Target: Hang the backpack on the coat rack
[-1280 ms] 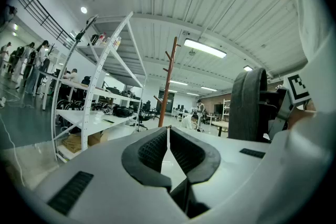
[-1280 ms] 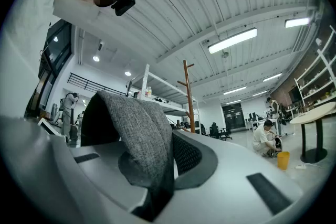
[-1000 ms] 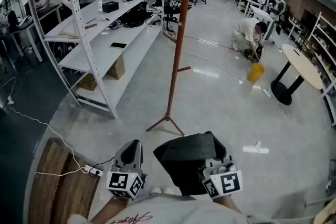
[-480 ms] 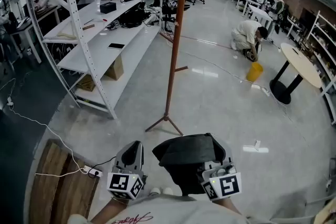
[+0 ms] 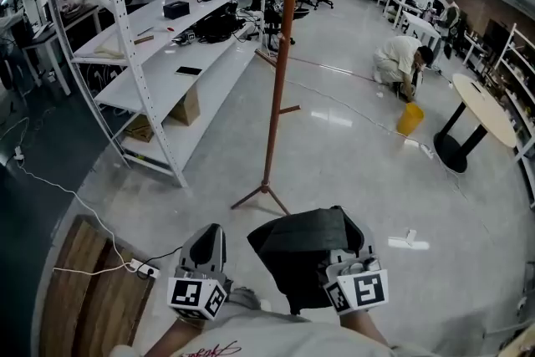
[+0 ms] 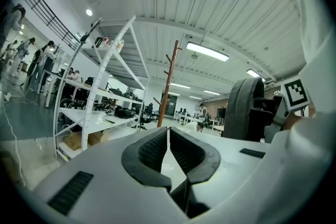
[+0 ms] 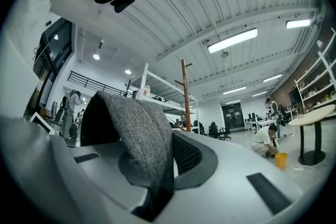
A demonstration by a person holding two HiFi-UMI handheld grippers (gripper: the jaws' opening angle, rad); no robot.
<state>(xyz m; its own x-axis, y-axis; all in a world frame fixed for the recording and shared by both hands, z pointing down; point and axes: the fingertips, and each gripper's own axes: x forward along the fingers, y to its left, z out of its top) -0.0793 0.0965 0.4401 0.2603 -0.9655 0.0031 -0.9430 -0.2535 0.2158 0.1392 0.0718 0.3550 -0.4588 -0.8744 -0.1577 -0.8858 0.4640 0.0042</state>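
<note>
A white shelf unit (image 5: 146,63) fills the upper left of the head view. To its right, at top centre, the brown coat rack (image 5: 278,79) stands upright on the pale floor (image 5: 351,163), well apart from you. The dark grey backpack (image 5: 305,251) hangs at the bottom centre, just in front of your body. Your right gripper (image 7: 169,155) is clamped on its grey woven strap (image 7: 139,134). Your left gripper (image 6: 168,147), at bottom left, has its jaws closed together on nothing.

Coat rack (image 5: 277,88) top beyond the head view's upper edge; backpack (image 5: 301,247) underside behind the right claw (image 5: 344,265).
</note>
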